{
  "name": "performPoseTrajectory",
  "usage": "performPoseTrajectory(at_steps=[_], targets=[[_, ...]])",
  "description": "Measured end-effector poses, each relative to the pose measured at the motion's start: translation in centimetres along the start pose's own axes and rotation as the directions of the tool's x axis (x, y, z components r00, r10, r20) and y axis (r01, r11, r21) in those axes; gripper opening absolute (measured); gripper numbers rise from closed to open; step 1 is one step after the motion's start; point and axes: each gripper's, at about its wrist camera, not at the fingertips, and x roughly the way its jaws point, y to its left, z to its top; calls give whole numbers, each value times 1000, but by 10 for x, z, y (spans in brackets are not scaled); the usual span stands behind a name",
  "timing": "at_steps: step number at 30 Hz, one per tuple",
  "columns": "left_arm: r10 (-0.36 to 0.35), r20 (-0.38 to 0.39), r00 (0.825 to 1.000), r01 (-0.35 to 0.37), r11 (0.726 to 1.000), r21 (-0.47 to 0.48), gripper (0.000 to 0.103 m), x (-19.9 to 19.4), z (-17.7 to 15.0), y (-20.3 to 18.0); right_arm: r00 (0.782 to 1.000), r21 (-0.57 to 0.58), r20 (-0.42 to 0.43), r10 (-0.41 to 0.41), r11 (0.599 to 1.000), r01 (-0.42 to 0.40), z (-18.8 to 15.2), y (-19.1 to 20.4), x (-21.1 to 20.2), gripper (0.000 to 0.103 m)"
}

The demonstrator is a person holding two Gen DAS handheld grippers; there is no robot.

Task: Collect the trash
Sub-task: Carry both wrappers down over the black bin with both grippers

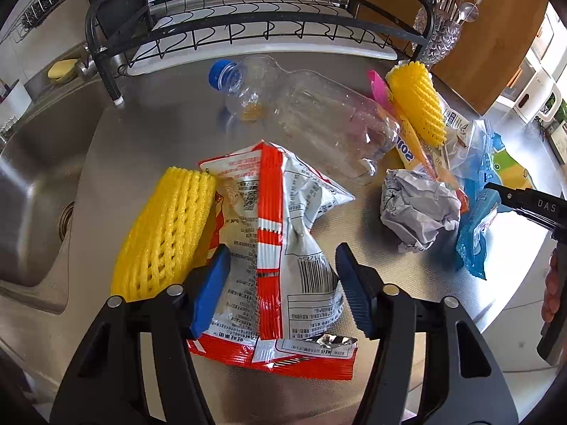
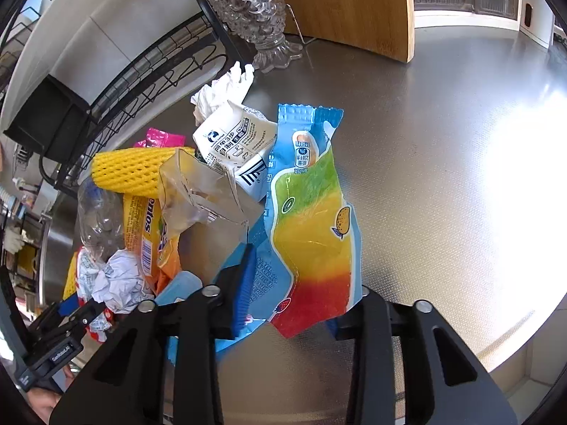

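Straddling the red-and-white snack bag [image 1: 276, 241], the left gripper [image 1: 283, 294] has its jaws spread, not yet pinching, while the right gripper [image 2: 297, 294] looks clamped on the rainbow ice-pop wrapper [image 2: 312, 233]; both films are light, limp and slippery, best pinched mid-body.

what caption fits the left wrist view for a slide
Left gripper straddling a red-and-white snack bag beside yellow foam netting on a steel counter.

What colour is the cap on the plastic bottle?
Blue. The cap on the clear bottle shows best in the left wrist view.
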Motion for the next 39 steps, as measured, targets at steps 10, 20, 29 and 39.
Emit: performPoseTrajectory(at_steps=[10,20,29,39], targets=[[-6,19,1000,5,1000,13,15,-14,-8,-11,998,-9,65,19,1000,-19,-7,-9,-33,4],[-38,31,999,38,999,-7,14,-46,-47,-30,995,-84,77,67,995,-60,-39,-7,-80,4],[-24,20,1000,25,998,-59,14,-84,-111,-42,993,-259,-30,118,958,-122,-105,19,-92,4],[-10,-87,996,-4,987,-158,14,-92,-193,-37,972,-359,-185,142,911,-201,-174,30,-80,4]])
